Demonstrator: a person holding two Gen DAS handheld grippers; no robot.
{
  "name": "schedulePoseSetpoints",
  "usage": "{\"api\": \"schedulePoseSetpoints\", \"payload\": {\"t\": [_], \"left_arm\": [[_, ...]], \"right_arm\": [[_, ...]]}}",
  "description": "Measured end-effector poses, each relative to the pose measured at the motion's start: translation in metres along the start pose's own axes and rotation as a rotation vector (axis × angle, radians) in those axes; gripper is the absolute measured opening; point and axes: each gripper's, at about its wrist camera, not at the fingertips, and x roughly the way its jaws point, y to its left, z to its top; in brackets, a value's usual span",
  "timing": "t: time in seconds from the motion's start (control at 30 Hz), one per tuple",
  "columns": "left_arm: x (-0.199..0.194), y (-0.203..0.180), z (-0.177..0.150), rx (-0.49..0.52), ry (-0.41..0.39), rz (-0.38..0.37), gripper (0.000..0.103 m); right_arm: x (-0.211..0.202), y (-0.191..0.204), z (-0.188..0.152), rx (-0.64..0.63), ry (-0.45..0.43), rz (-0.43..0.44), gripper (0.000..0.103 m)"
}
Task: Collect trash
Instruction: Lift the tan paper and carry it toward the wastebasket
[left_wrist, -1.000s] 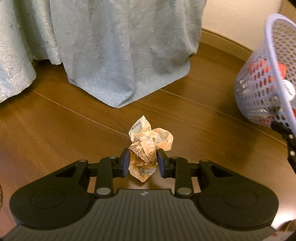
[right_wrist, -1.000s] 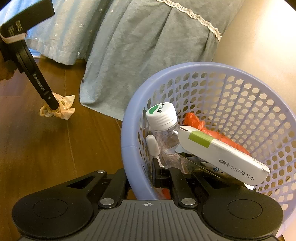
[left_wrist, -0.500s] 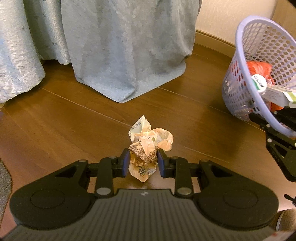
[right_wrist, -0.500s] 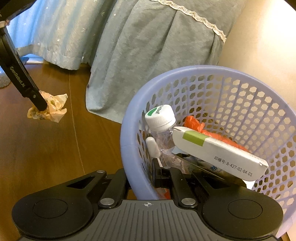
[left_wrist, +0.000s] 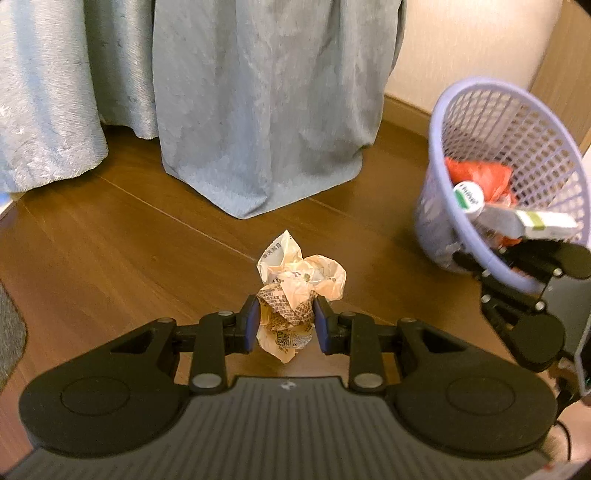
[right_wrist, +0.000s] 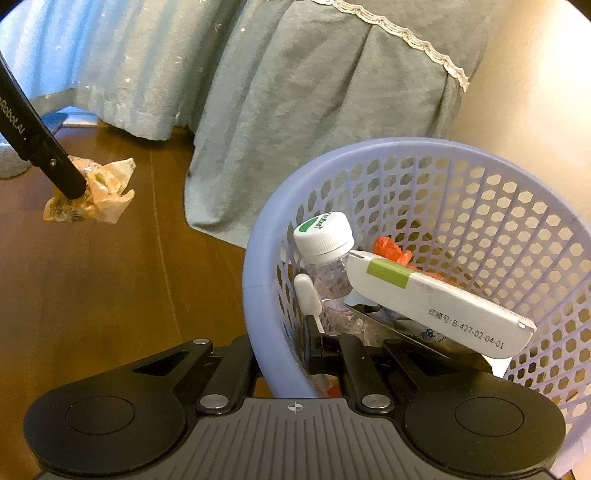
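A crumpled beige printed wrapper (left_wrist: 299, 280) hangs above the wooden floor, with my left gripper (left_wrist: 284, 325) shut on its lower half. From the right wrist view the same wrapper (right_wrist: 107, 192) shows at the far left, pinched by the left gripper's fingers (right_wrist: 55, 166). My right gripper (right_wrist: 280, 350) is shut on the near wall of a lavender mesh basket (right_wrist: 258, 266), one finger outside and one inside. The basket (left_wrist: 509, 122) stands tilted at the right. Inside lie a white-capped bottle (right_wrist: 323, 236), a white carton (right_wrist: 436, 299) and an orange bag (right_wrist: 391, 251).
Blue-grey fabric (left_wrist: 258, 110) hangs down to the wooden floor (left_wrist: 110, 258) behind the wrapper and left of the basket. A cream wall (left_wrist: 461, 48) with a skirting board runs behind the basket. A grey rug edge (left_wrist: 9, 332) shows at the far left.
My left gripper has risen with the wrapper, and the basket has come further into its view from the right. The right gripper still holds the basket in about the same place.
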Motion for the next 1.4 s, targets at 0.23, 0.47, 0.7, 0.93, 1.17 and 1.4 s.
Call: {"api": "schedulePoseSetpoints", "payload": {"t": [0.23,0.47,0.7,0.93,1.17,1.4], "left_arm": [[-0.028,-0.016,-0.015,0.003,0.0,0.021,0.026],[-0.063,-0.023,-0.031,-0.021,0.025,0.053,0.026],[-0.064,-0.015,-0.041,-0.046,0.057,0.068,0.026],[-0.068,-0.014,-0.04,-0.055,0.048,0.068,0.026],[-0.073,-0.018,-0.035,-0.04,0.036,0.055,0.026],[-0.077,-0.019,-0.03,-0.031,0.023,0.059,0.026]], "right_arm": [[-0.02,0.004,0.001,-0.001,-0.025,0.072,0.002],[-0.038,0.008,0.003,0.056,-0.01,0.107,0.002],[-0.042,0.015,0.018,0.05,-0.008,0.167,0.002],[-0.045,0.011,0.021,0.068,0.013,0.192,0.001],[-0.046,0.003,0.029,0.108,0.037,0.208,0.001],[-0.05,0.007,0.032,0.09,0.044,0.242,0.001]]}}
